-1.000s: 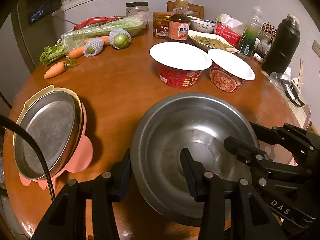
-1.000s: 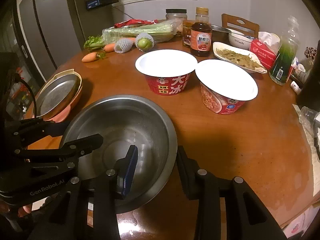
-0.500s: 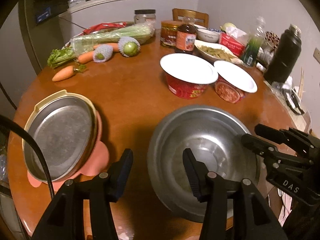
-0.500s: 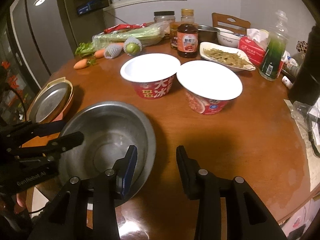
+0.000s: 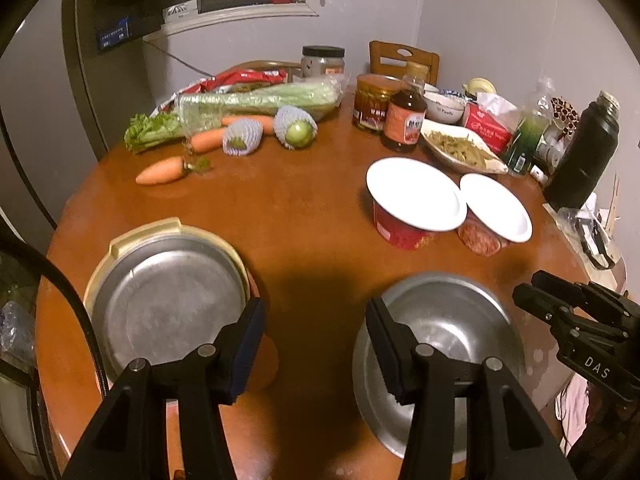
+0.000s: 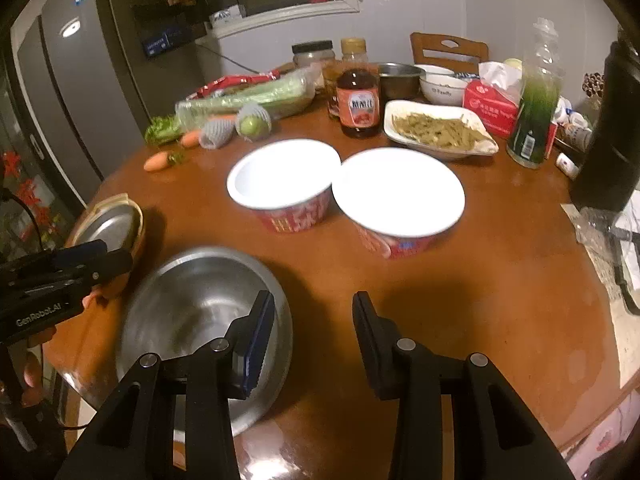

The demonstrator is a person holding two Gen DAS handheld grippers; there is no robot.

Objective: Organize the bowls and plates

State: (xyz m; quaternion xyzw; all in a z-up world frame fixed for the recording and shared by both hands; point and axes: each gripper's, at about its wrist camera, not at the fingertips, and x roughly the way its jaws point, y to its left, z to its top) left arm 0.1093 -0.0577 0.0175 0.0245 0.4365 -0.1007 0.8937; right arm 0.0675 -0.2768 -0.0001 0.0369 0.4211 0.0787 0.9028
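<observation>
A large steel bowl (image 5: 448, 320) sits on the brown round table near its front edge; it also shows in the right wrist view (image 6: 192, 312). A steel plate (image 5: 164, 304) lies on a cream and pink tray at the front left, also in the right wrist view (image 6: 108, 224). My left gripper (image 5: 316, 344) is open and empty, raised above the table between the plate and the bowl. My right gripper (image 6: 314, 340) is open and empty, raised just right of the bowl's rim. Each gripper shows in the other's view, the right one (image 5: 560, 304) and the left one (image 6: 96, 260).
Two red instant-noodle bowls with white lids (image 5: 416, 196) (image 5: 496, 208) stand mid-table. Behind are a sauce bottle (image 5: 404, 120), a dish of food (image 5: 460, 150), jars, a tissue pack, a green bottle (image 6: 534, 120), a black flask (image 5: 584, 152), carrots (image 5: 164, 170), celery and wrapped fruit.
Both grippers have drawn back and up from the steel bowl, and their jaws no longer straddle its rim. The bowl rests on the table. The left gripper has shifted left toward the plate.
</observation>
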